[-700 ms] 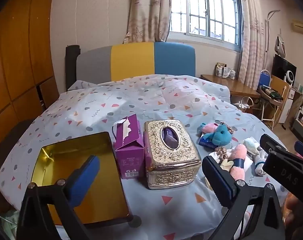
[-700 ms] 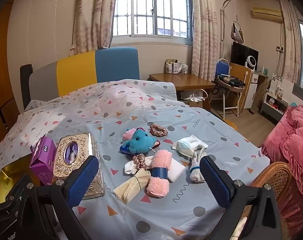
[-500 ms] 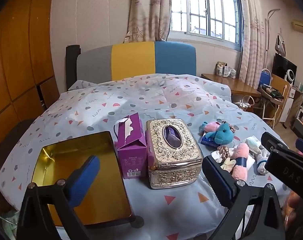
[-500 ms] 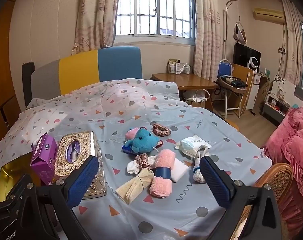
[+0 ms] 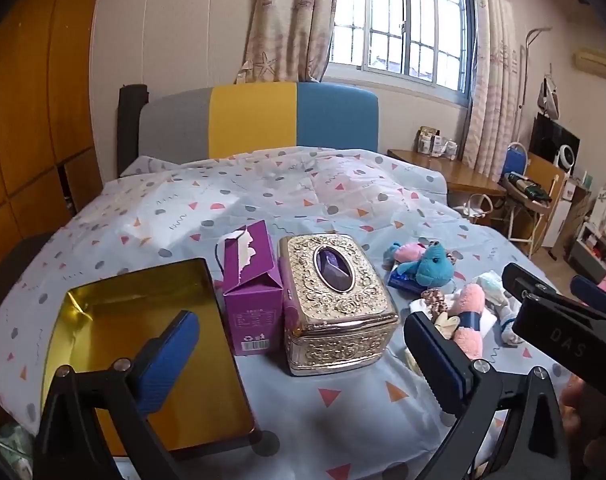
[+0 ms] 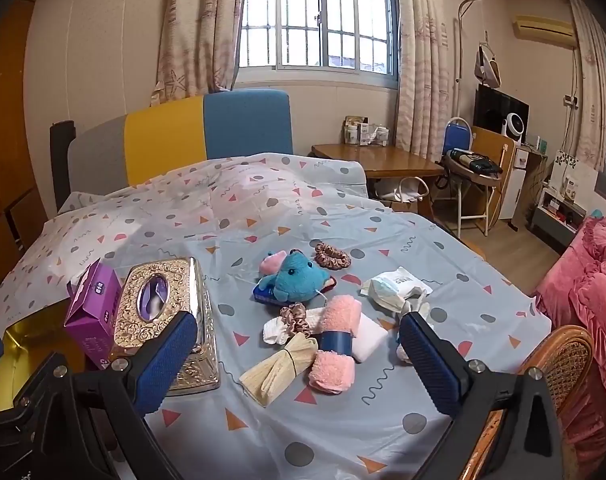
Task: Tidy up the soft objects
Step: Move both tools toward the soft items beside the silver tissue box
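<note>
1. Both sets of jaws stand spread wide with nothing between them: the left gripper (image 5: 303,354) hangs over the near edge of the bed, and the right gripper (image 6: 295,356) hangs beside it, over the heap of soft things.
2. Under everything lies the bed cover (image 6: 263,208), pale with triangles and dots.
3. At the near left lies the gold tray (image 5: 115,320), open and bare inside.
4. Just right of it sits the ornate gold tissue box (image 5: 335,292), touching the purple carton (image 5: 251,284) that stands between box and tray.
5. Right of the box the soft things cluster: a teal plush toy (image 6: 299,280) farthest back, with a brown scrunchie (image 6: 332,256) behind it.
6. Nearer lies the pink towel roll (image 6: 337,344), banded in blue, resting on a white folded cloth (image 6: 369,338).
7. A beige tied cloth (image 6: 279,368) touches the roll's left side.
8. A second scrunchie (image 6: 293,316) sits just behind that.
</note>
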`<state>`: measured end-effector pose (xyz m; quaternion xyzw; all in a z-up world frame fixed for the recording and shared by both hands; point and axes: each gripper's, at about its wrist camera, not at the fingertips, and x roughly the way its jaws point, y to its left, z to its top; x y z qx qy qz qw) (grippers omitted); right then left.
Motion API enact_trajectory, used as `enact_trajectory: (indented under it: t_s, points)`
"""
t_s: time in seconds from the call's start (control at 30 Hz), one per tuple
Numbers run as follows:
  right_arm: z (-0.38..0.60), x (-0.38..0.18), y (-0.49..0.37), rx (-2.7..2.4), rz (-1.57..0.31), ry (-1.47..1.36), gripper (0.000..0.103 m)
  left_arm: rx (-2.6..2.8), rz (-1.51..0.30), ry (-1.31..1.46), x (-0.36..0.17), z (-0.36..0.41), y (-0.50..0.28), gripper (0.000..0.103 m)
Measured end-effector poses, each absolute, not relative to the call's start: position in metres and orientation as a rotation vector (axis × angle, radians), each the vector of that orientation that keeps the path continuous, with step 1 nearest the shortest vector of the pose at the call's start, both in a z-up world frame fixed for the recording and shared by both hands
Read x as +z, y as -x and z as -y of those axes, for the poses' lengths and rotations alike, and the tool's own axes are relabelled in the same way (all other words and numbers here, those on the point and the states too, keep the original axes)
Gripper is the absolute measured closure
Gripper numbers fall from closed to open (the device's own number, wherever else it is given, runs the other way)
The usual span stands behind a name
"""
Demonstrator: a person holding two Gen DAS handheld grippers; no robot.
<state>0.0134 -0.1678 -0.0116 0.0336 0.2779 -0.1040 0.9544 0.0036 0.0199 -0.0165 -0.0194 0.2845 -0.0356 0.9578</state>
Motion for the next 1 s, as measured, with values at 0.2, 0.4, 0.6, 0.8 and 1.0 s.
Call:
enact_trajectory:
  t_s: [0.2,0.4,0.6,0.8,1.0]
  points:
    - [0.169,-0.014,-0.015,-0.208,-0.565,-0.071,0.000,-0.091,-0.578,0.031,-0.019,-0.018,-0.003,0.000]
    - [0.169,-0.016,-0.017,-0.207,-0.570,-0.069,0.000,-0.088,-0.591,0.029,-0.021,-0.020,-0.006,0.000]
    - [0.173,-0.016,-0.020,-0.212,-0.575,-0.074,0.000,-0.096,-0.605,0.025,-0.024,-0.020,-0.009,0.000]
    - [0.175,-0.018,-0.022,-0.212,-0.579,-0.077,0.000,-0.104,-0.614,0.026,-0.026,-0.020,-0.010,0.000]
    - [0.181,-0.020,-0.023,-0.216,-0.578,-0.085,0.000,-0.104,-0.611,0.008,-0.029,-0.018,-0.010,0.000]
